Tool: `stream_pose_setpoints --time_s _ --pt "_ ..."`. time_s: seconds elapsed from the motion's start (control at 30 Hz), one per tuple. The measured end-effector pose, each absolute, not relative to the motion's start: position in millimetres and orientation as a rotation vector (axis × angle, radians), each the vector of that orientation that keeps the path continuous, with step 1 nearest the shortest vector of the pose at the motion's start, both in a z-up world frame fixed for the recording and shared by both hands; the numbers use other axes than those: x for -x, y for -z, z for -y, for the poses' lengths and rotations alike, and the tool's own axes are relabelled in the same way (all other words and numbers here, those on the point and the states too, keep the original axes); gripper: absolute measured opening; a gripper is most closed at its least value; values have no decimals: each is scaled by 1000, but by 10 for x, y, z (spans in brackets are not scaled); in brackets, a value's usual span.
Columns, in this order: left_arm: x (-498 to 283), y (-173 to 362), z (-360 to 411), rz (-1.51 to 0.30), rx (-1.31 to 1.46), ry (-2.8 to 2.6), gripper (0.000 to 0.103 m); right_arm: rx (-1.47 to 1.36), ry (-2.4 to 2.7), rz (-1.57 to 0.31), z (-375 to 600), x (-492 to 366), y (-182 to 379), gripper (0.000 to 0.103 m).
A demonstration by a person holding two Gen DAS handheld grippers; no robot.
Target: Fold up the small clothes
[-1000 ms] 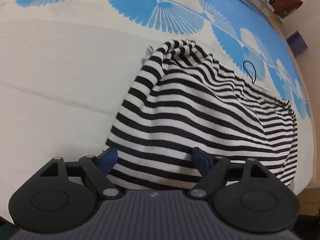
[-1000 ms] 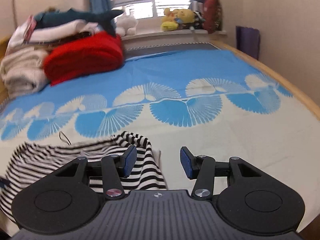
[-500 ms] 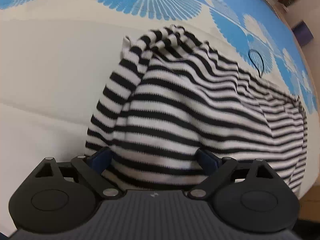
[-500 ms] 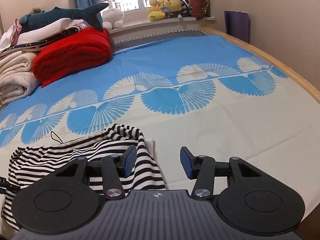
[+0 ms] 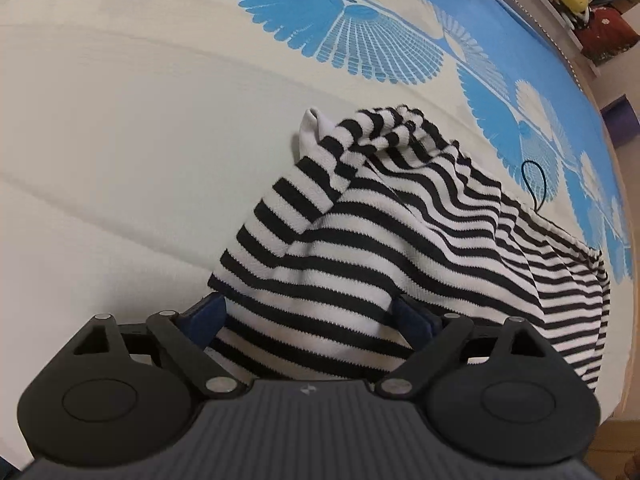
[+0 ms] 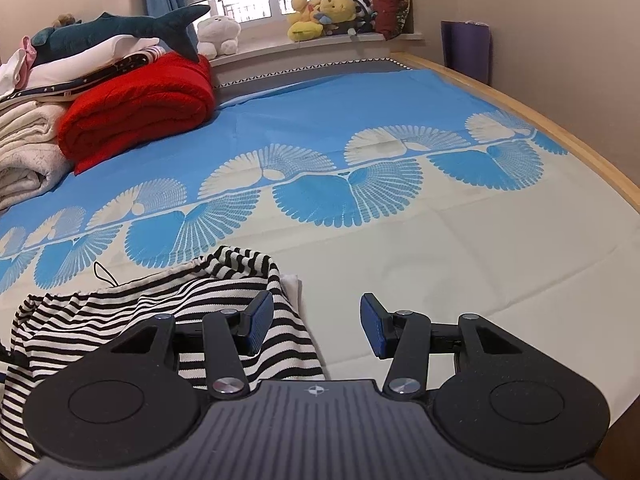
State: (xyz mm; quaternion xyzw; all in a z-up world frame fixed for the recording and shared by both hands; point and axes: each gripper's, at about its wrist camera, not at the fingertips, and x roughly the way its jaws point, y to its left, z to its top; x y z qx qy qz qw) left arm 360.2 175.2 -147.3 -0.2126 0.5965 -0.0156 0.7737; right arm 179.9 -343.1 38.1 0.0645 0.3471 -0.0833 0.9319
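Striped garment is lying bunched; I am holding left gripper wide, straddling it ungripped; right gripper half-open, empty.

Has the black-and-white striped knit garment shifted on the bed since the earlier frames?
Cannot tell: the striped garment keeps its place beside the blue fan print; only the cameras moved.

I have spread my left gripper wider and brought it in over the near edge of the striped garment, whose bunched fold now lies between its pads.
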Motion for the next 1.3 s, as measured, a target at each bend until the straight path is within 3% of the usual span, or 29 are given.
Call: stream_pose_setpoints --time_s 0.2,0.33,0.43,0.47,0.5,0.57,0.77,1.3 --pt "-3578 1518 -1643 -1327 458 145 93 -140 184 -709 3451 -1781 -385 50" --pt "-3565 1514 -1467 -1328 426 219 81 -150 202 -702 3468 -1765 -391 50" --pt "-3562 1499 -1353 -1321 384 234 64 -163 220 -698 3495 -1752 -400 50" --pt "-3566 1496 -1334 -1319 392 241 47 -165 224 -697 3499 -1746 -402 50" --pt "-3569 1496 -1332 -1318 414 255 38 -168 228 -697 3500 -1739 -401 50" --pt "-3563 1473 -1318 -1303 423 265 31 -172 236 -695 3495 -1733 -405 50" --pt "-3481 1322 -1415 -1237 435 301 26 -215 240 -688 3433 -1768 -402 50" --pt "-3225 750 -1517 -1124 299 207 26 -219 166 -689 3265 -1893 -392 50"
